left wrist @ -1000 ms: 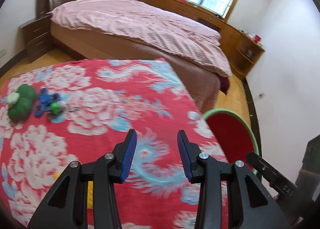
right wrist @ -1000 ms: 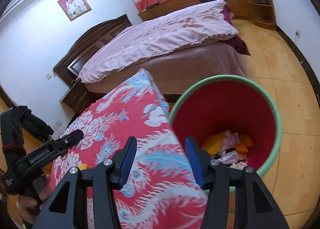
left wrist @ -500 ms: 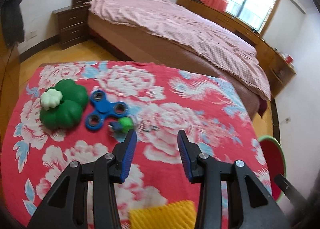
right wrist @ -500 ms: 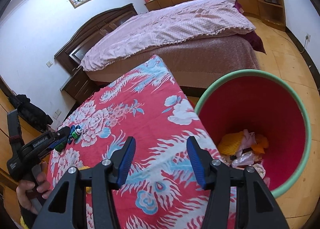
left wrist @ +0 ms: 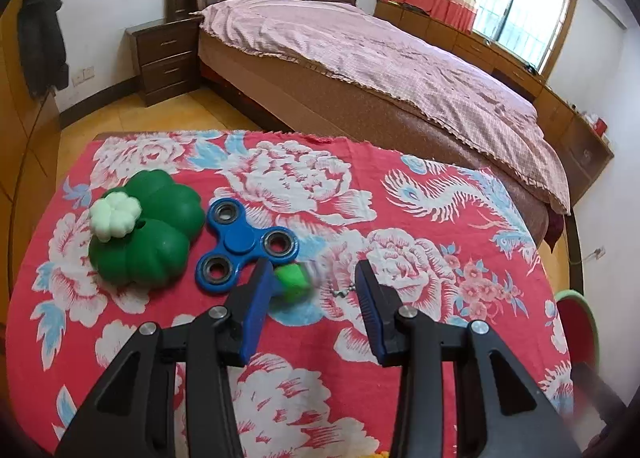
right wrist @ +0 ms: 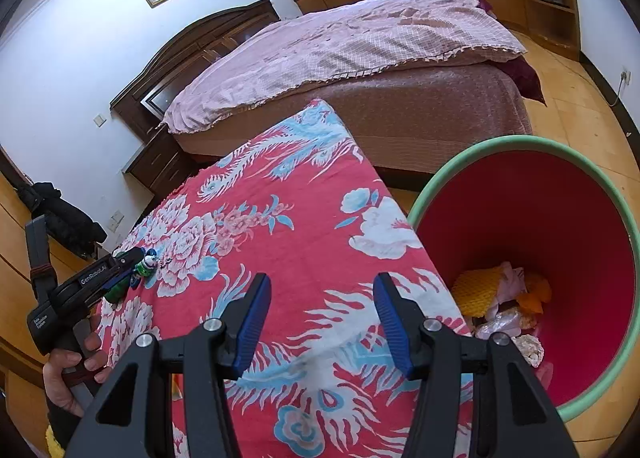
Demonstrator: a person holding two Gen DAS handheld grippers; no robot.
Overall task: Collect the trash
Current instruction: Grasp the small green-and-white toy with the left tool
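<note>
My left gripper (left wrist: 310,278) is open just above the red flowered cloth (left wrist: 420,218), its tips around a small green keychain toy (left wrist: 294,276) with a metal chain (left wrist: 344,289). A blue fidget spinner (left wrist: 244,244) and a green clover-shaped toy (left wrist: 146,232) lie to the left. My right gripper (right wrist: 320,312) is open and empty over the cloth's near right part, beside a red bin with a green rim (right wrist: 520,144) that holds crumpled trash (right wrist: 500,304). The left gripper (right wrist: 116,270) also shows in the right wrist view, at the green toy (right wrist: 145,266).
A bed with a pink cover (left wrist: 380,58) stands beyond the table. A dark nightstand (left wrist: 164,54) is at the back left, wooden cabinets (left wrist: 460,30) under the window. The bin's rim (left wrist: 576,298) shows at the table's right edge. A yellow scrap (left wrist: 384,454) peeks at the bottom.
My left gripper has swung left and forward from the bin side to the toys, and its tips now flank the green keychain toy. My right gripper has drawn back a little from the bin.
</note>
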